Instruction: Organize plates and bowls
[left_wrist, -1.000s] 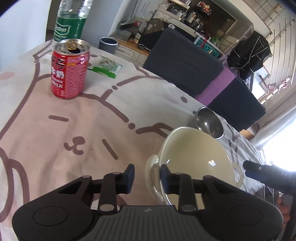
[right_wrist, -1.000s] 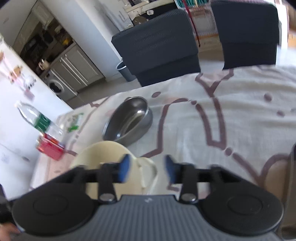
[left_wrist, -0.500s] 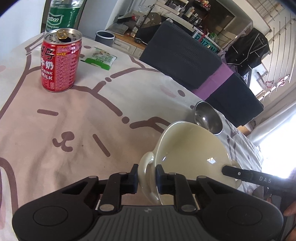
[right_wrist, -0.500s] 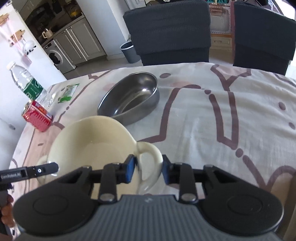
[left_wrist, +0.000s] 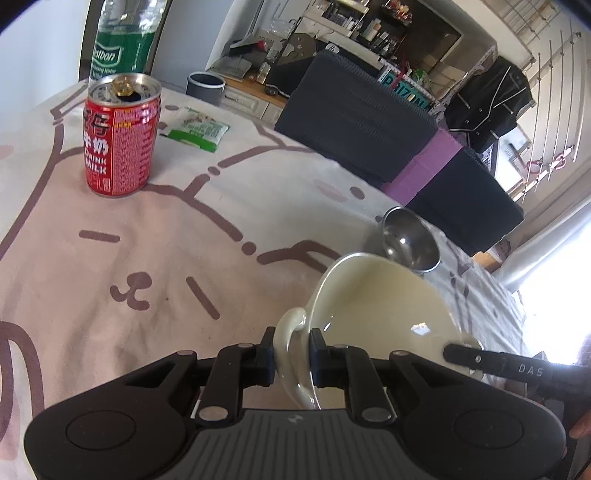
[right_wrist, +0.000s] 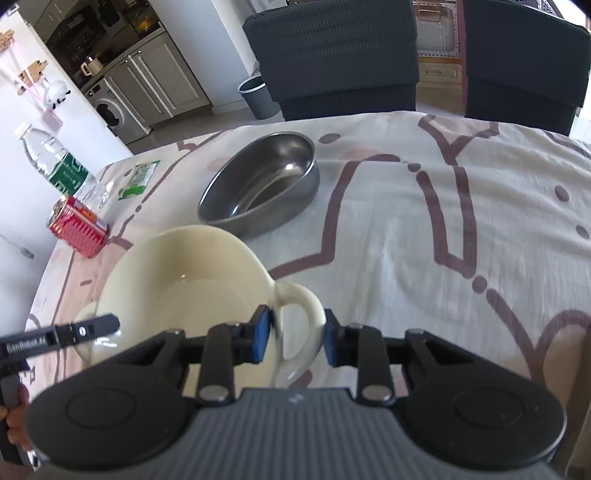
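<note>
A cream two-handled bowl (left_wrist: 384, 295) is held between both grippers, tilted, above the tablecloth. My left gripper (left_wrist: 291, 356) is shut on the bowl's left handle (left_wrist: 290, 332). In the right wrist view the same cream bowl (right_wrist: 184, 273) shows its other handle (right_wrist: 303, 317) between the jaws of my right gripper (right_wrist: 295, 338), which stand a little apart from it on the left side. A steel bowl (right_wrist: 262, 184) sits upright on the table beyond; it also shows in the left wrist view (left_wrist: 410, 240).
A red milk can (left_wrist: 120, 138), a green-labelled water bottle (left_wrist: 123, 40) and a green snack packet (left_wrist: 195, 129) stand at the table's far left. Dark chairs (right_wrist: 332, 55) line the far edge. The cloth-covered table (right_wrist: 461, 221) spreads to the right.
My left gripper closed on the bowl's handle. My right gripper came in around the other handle, narrowed, then widened slightly. The bowl has lifted and tilted.
</note>
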